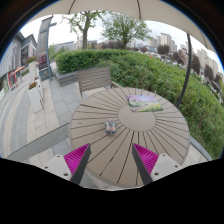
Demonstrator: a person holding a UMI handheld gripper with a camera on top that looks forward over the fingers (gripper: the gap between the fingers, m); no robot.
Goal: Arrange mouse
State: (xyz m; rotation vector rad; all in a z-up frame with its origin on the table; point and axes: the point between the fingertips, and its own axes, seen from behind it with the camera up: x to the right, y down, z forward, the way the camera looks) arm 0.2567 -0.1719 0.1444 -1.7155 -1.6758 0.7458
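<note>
Setting: an outdoor terrace with a round slatted table (150, 135); a chair (95, 78) stands at its far side; a hedge (150, 68) runs behind, with trees and buildings beyond
Gripper: the gripper (110, 160) hovers above the near edge of the table; its two fingers stand wide apart with nothing between them; the magenta pads (76, 157) face each other across bare slats
Mouse: the small grey object ahead of the fingers, near the middle of the table, is probably the mouse (110, 127); it is too small to tell its heading or shape with certainty; it rests on the slats, apart from both fingers
Mat: a flat, greenish printed mat (146, 102) lies further back on the table, beyond the mouse and a little to the right; likely the place the mouse belongs, though that is a guess from the task
Stage: the reach has not yet met the mouse; the grasp is not yet made
Risk, slats: the gaps between the boards could catch a fingertip on the way down; a low, sliding approach would cause it
Risk, slip: a smooth rounded shell may squirt out of the pads; closing off-centre or too high on it would cause that
Risk, push: a finger landing on top instead of beside it could shove the mouse away across the table
Risk, placing: the mouse could end askew or half off the mat; releasing it before it sits flat would do it
</note>
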